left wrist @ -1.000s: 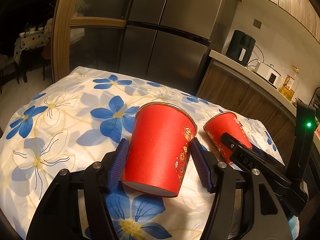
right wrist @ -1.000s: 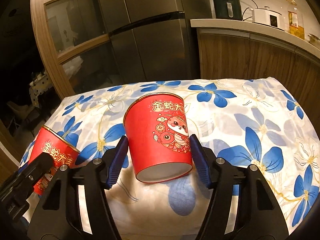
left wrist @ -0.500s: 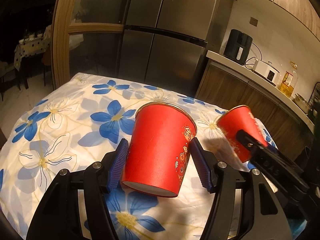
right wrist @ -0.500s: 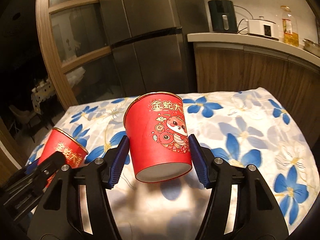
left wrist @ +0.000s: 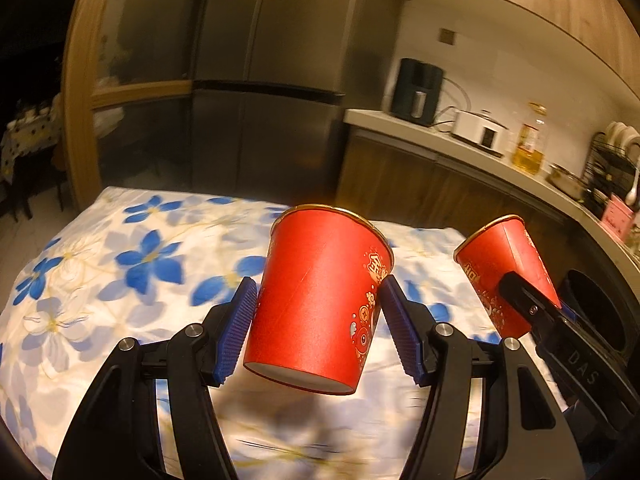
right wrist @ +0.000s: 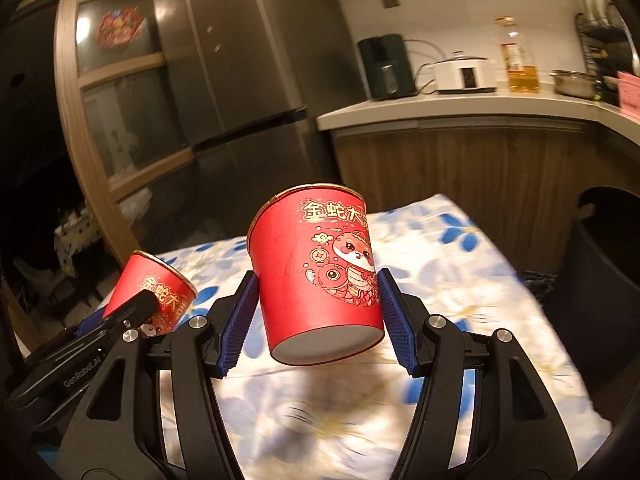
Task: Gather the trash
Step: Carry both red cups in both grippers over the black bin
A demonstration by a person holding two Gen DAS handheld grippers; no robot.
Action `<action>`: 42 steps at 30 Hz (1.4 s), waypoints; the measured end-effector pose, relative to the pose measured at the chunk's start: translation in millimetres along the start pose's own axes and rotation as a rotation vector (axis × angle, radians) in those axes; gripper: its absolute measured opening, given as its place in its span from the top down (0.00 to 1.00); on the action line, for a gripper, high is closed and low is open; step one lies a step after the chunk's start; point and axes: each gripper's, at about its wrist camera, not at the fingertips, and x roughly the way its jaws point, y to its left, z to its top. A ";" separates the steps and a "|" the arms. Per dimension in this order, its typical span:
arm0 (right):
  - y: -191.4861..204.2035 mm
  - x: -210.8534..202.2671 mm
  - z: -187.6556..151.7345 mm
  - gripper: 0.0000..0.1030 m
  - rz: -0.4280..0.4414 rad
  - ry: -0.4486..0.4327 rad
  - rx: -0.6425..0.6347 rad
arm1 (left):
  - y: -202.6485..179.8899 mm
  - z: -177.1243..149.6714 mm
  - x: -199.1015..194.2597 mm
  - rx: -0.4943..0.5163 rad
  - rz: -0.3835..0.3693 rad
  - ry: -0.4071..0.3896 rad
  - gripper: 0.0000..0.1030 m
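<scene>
Home kitchen — fridge (left wrist: 276, 92), counter (right wrist: 460, 106), rice cooker (right wrist: 460, 74), oil bottle (left wrist: 530, 144).

- Cup (right wrist: 320, 280): red, gold rim, gold lettering, cartoon snake print.
- Second cup (left wrist: 320, 300): red, gold rim.
- Tablecloth (left wrist: 120, 280): white, blue flowers.
- Claw pads (right wrist: 236, 320): blue, on black arms.

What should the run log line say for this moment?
left gripper: jaws shut on left cup | right gripper: jaws shut on right cup | both clear of tablecloth

Two red paper cups (left wrist: 316, 300) (right wrist: 318, 280), one dark bin (right wrist: 600, 280)
</scene>
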 end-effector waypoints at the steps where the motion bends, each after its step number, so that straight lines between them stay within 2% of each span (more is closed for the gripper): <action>1: -7.7 -8.1 1.6 0.42 -0.008 -0.012 0.006 | -10.6 -0.5 -1.8 0.010 -0.014 -0.002 0.40; 9: -66.7 -61.2 15.6 0.42 -0.092 -0.099 0.051 | -85.2 -4.2 -9.3 0.083 -0.116 -0.008 0.40; 23: -195.3 -131.6 31.4 0.42 -0.340 -0.219 0.182 | -233.1 -10.2 -5.9 0.210 -0.327 -0.024 0.40; 33: -259.5 -146.9 37.7 0.41 -0.461 -0.246 0.240 | -322.9 -16.7 8.3 0.269 -0.436 -0.039 0.40; 42: -288.0 -142.8 42.3 0.41 -0.469 -0.258 0.279 | -357.6 -24.5 24.4 0.294 -0.474 -0.042 0.39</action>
